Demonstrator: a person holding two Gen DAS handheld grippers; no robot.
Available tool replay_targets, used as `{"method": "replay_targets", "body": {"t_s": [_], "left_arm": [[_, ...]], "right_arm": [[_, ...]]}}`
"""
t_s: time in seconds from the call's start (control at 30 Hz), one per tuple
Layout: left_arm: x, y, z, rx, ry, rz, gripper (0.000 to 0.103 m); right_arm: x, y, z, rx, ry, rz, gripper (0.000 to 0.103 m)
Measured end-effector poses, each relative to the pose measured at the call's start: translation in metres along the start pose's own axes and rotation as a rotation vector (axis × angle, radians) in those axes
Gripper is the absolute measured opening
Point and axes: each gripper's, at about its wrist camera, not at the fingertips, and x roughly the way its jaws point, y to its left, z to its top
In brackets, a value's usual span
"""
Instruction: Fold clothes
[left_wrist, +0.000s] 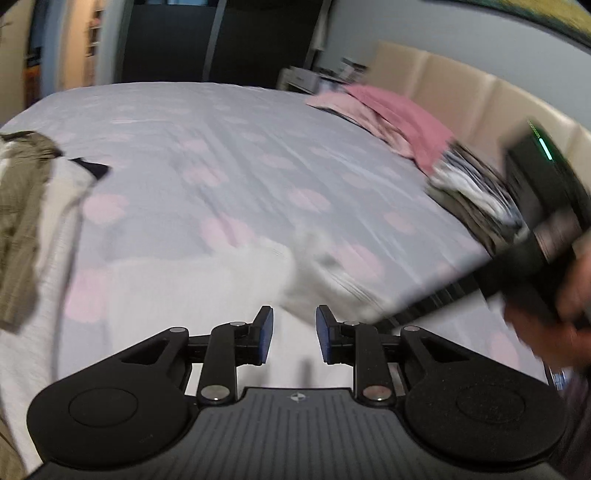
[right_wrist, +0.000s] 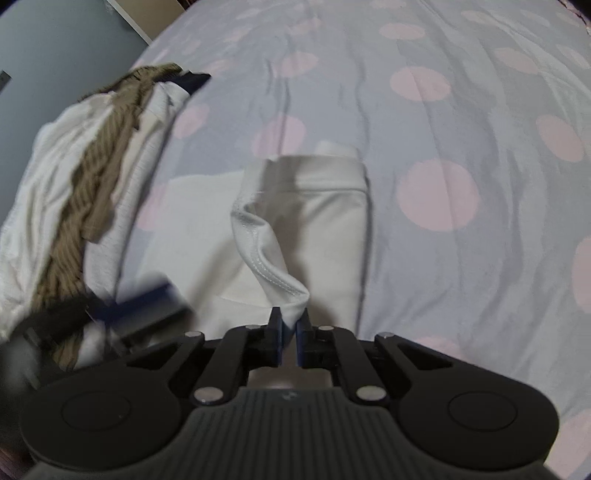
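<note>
- Two grippers work over a bed (right_wrist: 461, 110) covered by a pale grey sheet with pink dots.
- Right gripper (right_wrist: 290, 321): clenched on a stitched hem of the white garment (right_wrist: 332, 229); the pinched edge rises in a twisted ridge from the flat cloth to the jaws.
- White garment: lies flat on the sheet directly ahead of the right gripper, partly folded, with a thick band at its far end.
- Left gripper (left_wrist: 294, 334): released, jaws standing apart with nothing between the blue pads; white cloth (left_wrist: 229, 280) lies on the bed below and beyond it. In the right wrist view it shows as a blurred dark shape with a blue pad, at lower left (right_wrist: 147, 302).
- Pile at the left edge of the bed: a white ribbed garment (right_wrist: 48, 177) with an olive-brown knitted piece (right_wrist: 92, 184) draped across it, and a dark item at its far end.
- Far right of the bed, near the padded headboard (left_wrist: 461, 92): a pink cloth (left_wrist: 399, 114) on a heap of striped clothes (left_wrist: 476, 188).
- Right edge of the left wrist view: a person's hand (left_wrist: 554, 317), blurred, holds the right gripper's black body.
</note>
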Motion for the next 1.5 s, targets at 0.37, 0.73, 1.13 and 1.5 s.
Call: {"method": "replay_targets", "body": {"t_s": [0.37, 0.73, 1.13, 1.5], "left_arm": [[0.055, 0.025, 0.024, 0.002, 0.137, 0.092, 0.022], [0.096, 0.020, 0.034, 0.051, 0.212, 0.076, 0.022], [0.081, 0.023, 0.034, -0.016, 0.146, 0.068, 0.000], [0.038, 0.067, 0.055, -0.068, 0.046, 0.211, 0.000]], "right_arm": [[0.010, 0.000, 0.004, -0.017, 0.033, -0.024, 0.008], [0.009, -0.008, 0.008, -0.008, 0.043, 0.011, 0.011], [0.027, 0.006, 0.010, -0.049, 0.078, -0.068, 0.012], [0.022, 0.007, 0.009, -0.053, 0.064, -0.073, 0.012]]}}
